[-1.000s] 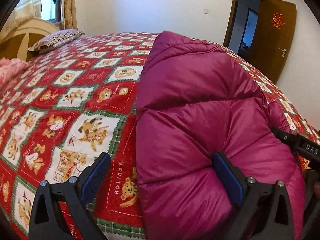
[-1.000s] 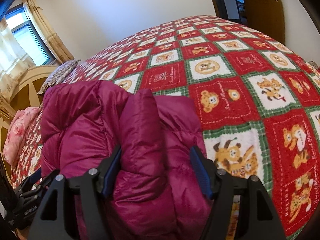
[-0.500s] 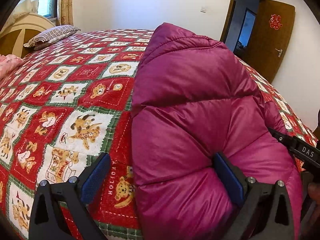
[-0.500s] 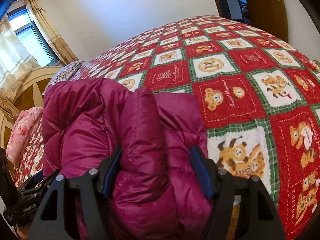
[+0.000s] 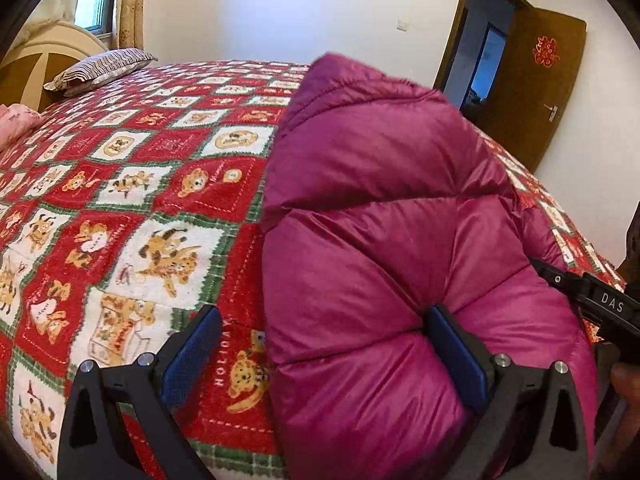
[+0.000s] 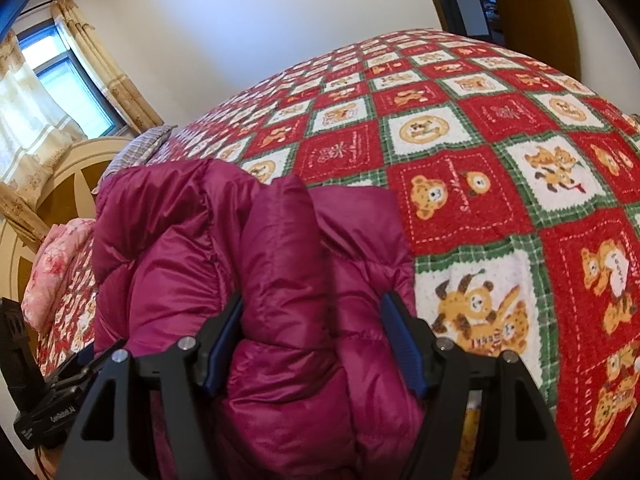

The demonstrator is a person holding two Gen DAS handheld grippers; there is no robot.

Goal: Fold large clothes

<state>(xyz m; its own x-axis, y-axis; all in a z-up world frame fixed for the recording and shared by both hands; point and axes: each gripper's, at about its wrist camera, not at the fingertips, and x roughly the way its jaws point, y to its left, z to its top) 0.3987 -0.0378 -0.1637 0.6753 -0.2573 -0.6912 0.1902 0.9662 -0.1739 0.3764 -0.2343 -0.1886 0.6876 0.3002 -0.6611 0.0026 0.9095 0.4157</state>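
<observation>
On the quilt (image 5: 168, 184), magenta jacket (image 6: 280, 280) pinched in right tongs (image 6: 312, 340), left tongs (image 5: 324, 352) spread

jacket (image 5: 380, 240) near end: cut off | bedspread (image 5: 120, 200) beneath jacket: hidden

Both grippers angled down, jaws spread wide

The left gripper (image 5: 320, 356) tilts downward, its blue pads standing far apart; only the right-hand pad (image 5: 456, 356) touches magenta fabric, the left-hand one sits free. The right gripper (image 6: 312, 344) points down too, jaws wide, both pads (image 6: 402, 344) pressed against a thick padded bundle between them.
</observation>
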